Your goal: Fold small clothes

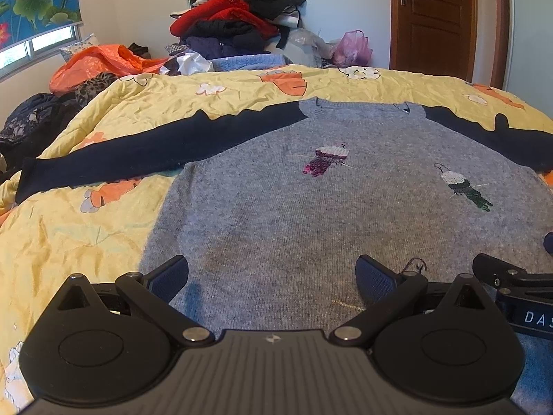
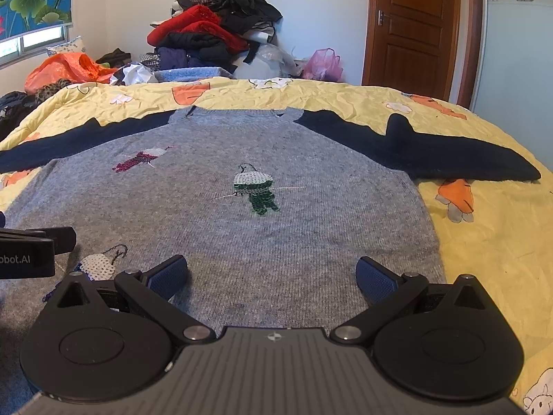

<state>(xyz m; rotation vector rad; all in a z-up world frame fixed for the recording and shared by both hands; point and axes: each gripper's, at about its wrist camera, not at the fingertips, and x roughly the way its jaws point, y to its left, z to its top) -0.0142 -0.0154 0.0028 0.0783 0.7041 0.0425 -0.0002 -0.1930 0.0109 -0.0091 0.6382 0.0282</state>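
Note:
A small grey knit sweater (image 1: 293,207) with navy sleeves and sequin birds lies flat, front up, on a yellow quilt (image 1: 86,228); it also shows in the right wrist view (image 2: 242,242). Its left sleeve (image 1: 138,148) and right sleeve (image 2: 432,148) are spread outward. My left gripper (image 1: 272,278) is open and empty over the hem's left half. My right gripper (image 2: 272,278) is open and empty over the hem's right half. Each gripper's edge shows in the other's view.
A tall pile of clothes (image 1: 238,17) stands beyond the bed's far edge, with an orange plastic bag (image 1: 100,62) at far left and a pink bag (image 1: 354,46). A brown door (image 1: 435,17) is at the back right. A window (image 1: 38,45) is at left.

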